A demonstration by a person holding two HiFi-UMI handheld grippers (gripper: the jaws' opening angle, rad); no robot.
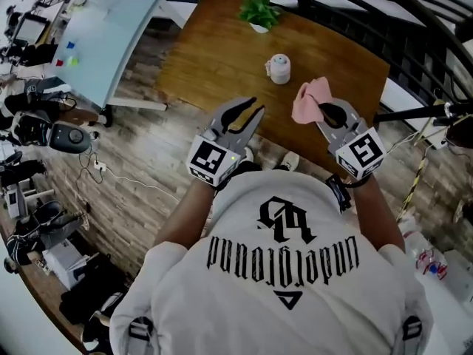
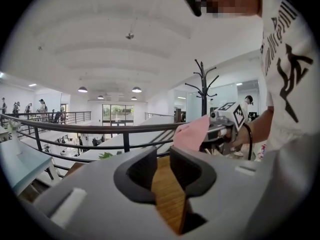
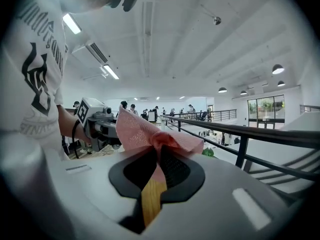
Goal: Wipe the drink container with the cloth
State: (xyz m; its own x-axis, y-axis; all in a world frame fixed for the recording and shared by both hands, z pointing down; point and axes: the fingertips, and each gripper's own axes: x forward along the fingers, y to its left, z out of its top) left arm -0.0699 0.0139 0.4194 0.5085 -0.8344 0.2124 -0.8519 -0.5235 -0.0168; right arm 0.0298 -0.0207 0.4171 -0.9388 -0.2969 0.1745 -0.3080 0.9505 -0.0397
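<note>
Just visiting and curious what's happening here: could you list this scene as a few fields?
Surface: wooden table
Drink container: white, standing on the table, untouched
Cloth: pink, pinched in the right gripper
Left gripper: jaws a little apart, nothing between them
Also: potted plant at the table's far edge

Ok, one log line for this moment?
left gripper: jaws slightly apart, empty | right gripper: jaws on cloth | drink container: upright on table, untouched

Right tongs (image 1: 323, 109) clamped, left tongs (image 1: 256, 109) ajar (empty).
</note>
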